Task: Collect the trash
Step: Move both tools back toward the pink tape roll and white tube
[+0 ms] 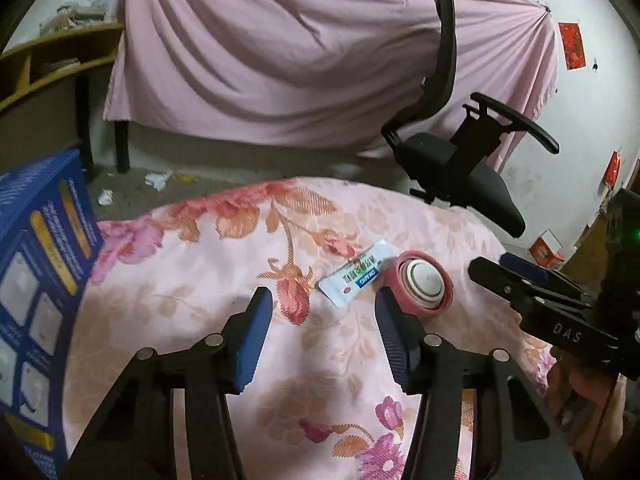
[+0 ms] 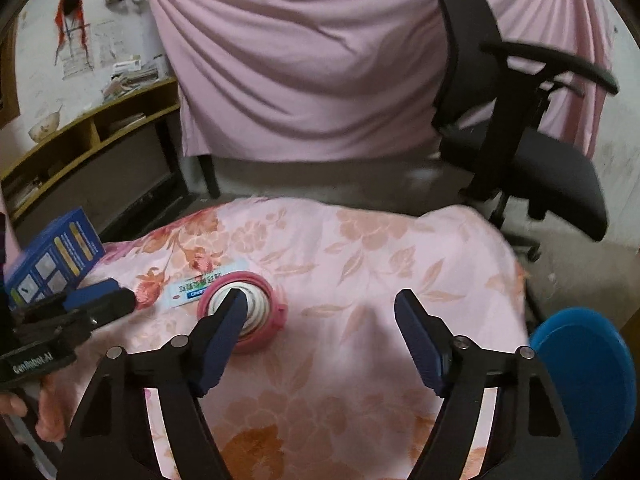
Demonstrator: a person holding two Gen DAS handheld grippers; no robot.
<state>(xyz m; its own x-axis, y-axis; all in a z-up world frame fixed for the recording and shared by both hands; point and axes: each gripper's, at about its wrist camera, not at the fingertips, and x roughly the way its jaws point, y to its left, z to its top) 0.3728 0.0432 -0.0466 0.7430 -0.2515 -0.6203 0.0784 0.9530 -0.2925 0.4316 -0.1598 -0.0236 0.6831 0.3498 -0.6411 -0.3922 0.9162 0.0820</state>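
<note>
1. Locate the trash. A small white sachet (image 1: 352, 278) lies flat on the floral cloth (image 1: 224, 280), touching or just beside a pink screw cap (image 1: 420, 286) that rests open side up. In the right wrist view the same sachet (image 2: 192, 290) sits to the left of the cap (image 2: 244, 312).

2. Check your left gripper (image 1: 324, 336). Its jaws stand partly open with nothing between them; it hovers just short of the sachet and cap.

3. Check your right gripper (image 2: 320, 340). Its jaws stand wide apart and empty. Its left finger overlaps the cap in the picture; contact cannot be confirmed.

4. Expect the sachet to be light, thin and limp, probably with a slick film surface. Pinch it across a short end or a raised edge; a flat-on approach will likely push it along the cloth.

5. Expect the cap to be rigid, light and round. Grip it across the outer wall, since the rim may roll out of a shallow pinch.

6. Allow for the surface. The cloth is soft and loose, so the pads may snag or bunch it.

7. Note the surroundings: a blue box (image 1: 36, 300) at the left edge, a blue round object (image 2: 588, 384) at the right, a black office chair (image 2: 520, 140) and a draped pink sheet (image 1: 300, 48) beyond, with scraps of paper (image 1: 158, 178) on the floor.
</note>
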